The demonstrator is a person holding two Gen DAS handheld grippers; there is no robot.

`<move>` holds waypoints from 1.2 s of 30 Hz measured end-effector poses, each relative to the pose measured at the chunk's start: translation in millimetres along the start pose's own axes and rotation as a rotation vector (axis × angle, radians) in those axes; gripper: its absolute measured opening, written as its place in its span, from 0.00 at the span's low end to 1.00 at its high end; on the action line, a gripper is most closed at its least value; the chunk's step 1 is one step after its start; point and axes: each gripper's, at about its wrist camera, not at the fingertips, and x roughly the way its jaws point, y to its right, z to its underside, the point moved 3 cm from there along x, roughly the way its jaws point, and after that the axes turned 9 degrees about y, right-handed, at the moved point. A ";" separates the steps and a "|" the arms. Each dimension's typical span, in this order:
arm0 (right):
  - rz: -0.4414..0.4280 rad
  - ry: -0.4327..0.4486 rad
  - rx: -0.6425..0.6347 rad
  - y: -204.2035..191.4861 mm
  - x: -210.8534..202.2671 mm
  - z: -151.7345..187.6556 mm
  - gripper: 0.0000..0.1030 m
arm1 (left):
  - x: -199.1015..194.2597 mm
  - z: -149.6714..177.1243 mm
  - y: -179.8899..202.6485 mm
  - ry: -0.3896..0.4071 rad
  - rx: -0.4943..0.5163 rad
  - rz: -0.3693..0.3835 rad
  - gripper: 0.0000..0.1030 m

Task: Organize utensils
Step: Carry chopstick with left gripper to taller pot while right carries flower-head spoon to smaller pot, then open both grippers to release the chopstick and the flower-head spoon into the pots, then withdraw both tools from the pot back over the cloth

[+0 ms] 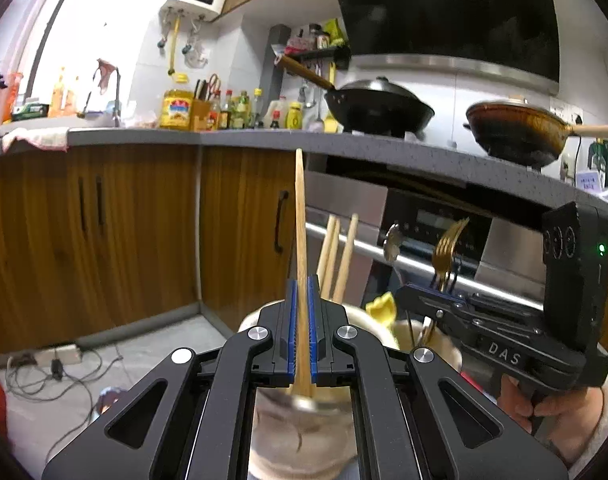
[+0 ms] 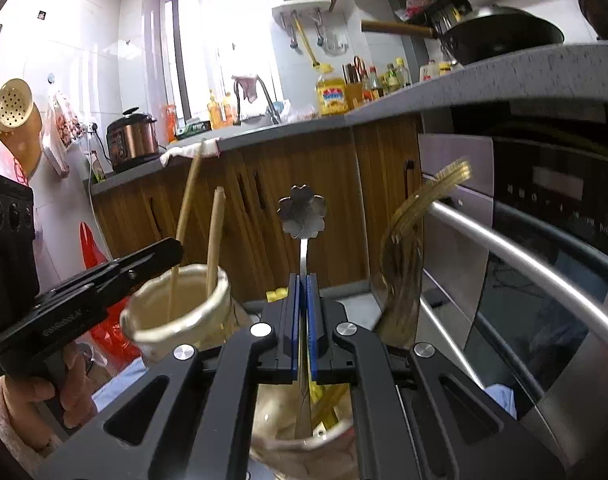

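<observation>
Big picture first: the grey countertop (image 1: 264,138) runs across the kitchen with a black wok (image 1: 377,108) on it, and the built-in oven (image 2: 543,248) sits below. Down to the left gripper (image 1: 302,300) — blue pads pressed tight on a single wooden chopstick (image 1: 300,216), held upright over a cream holder (image 2: 176,308) where more chopsticks (image 1: 337,256) already stand. Over to the right gripper (image 2: 302,296) — jaws clamped on the thin stem of a flower-ended metal spoon (image 2: 302,212), above a second cup (image 2: 300,440) with yellow-handled bits inside (blurred, hard to name). Just beside it, gold forks (image 2: 407,236) stick up, smeared by motion. Both cups sit close together.
</observation>
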 end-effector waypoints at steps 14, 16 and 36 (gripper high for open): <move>-0.001 -0.020 0.020 -0.3 -36.7 2.8 0.22 | -22.8 -0.2 1.5 -0.048 0.011 -0.036 0.22; 0.005 -0.027 0.012 -2.0 -48.3 4.6 0.26 | -29.3 -1.4 2.4 -0.056 0.012 -0.045 0.30; 0.037 -0.207 -0.084 -26.4 -119.5 55.9 0.86 | -117.9 23.7 15.3 -0.125 0.058 -0.097 0.89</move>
